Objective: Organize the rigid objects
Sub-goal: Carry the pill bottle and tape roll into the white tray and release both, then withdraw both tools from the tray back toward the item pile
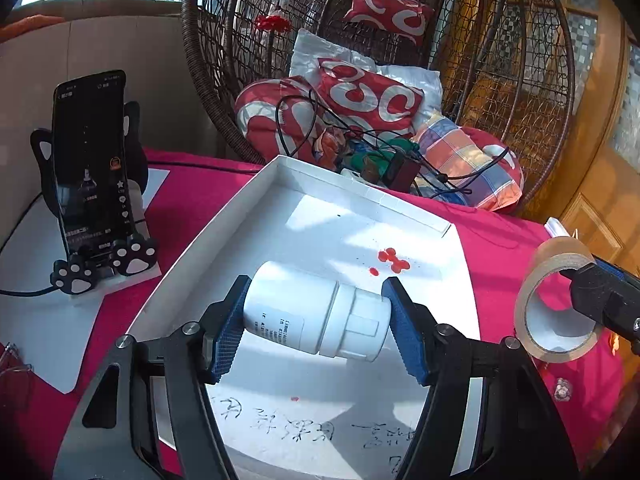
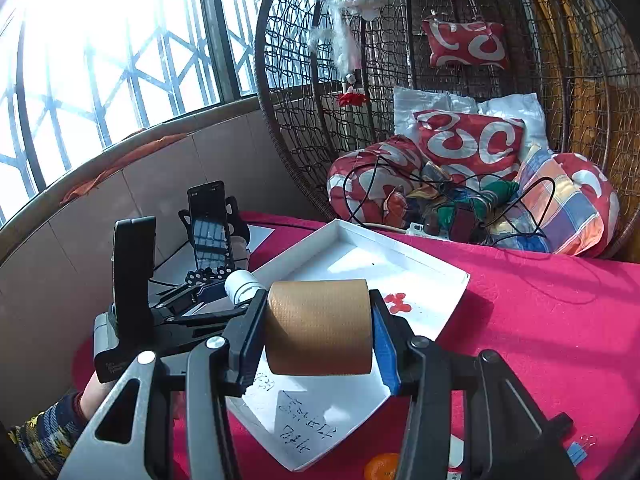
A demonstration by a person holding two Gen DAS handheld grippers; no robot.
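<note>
My left gripper [image 1: 316, 312] is shut on a white plastic bottle [image 1: 304, 310], held sideways just above the white tray [image 1: 280, 172]. The bottle's end also shows in the right wrist view [image 2: 242, 284]. My right gripper [image 2: 320, 328] is shut on a brown tape roll [image 2: 318, 326], held above the tray's near part [image 2: 304, 432]. In the left wrist view the tape roll [image 1: 556, 304] hangs at the tray's right side over the red cloth.
A phone on a paw-print stand [image 1: 90, 176] stands left of the tray. A wicker hanging chair [image 2: 460, 80] with cushions and cables is behind the table. An orange object [image 2: 382, 466] and a blue clip [image 2: 578, 450] lie on the red cloth [image 2: 540, 320].
</note>
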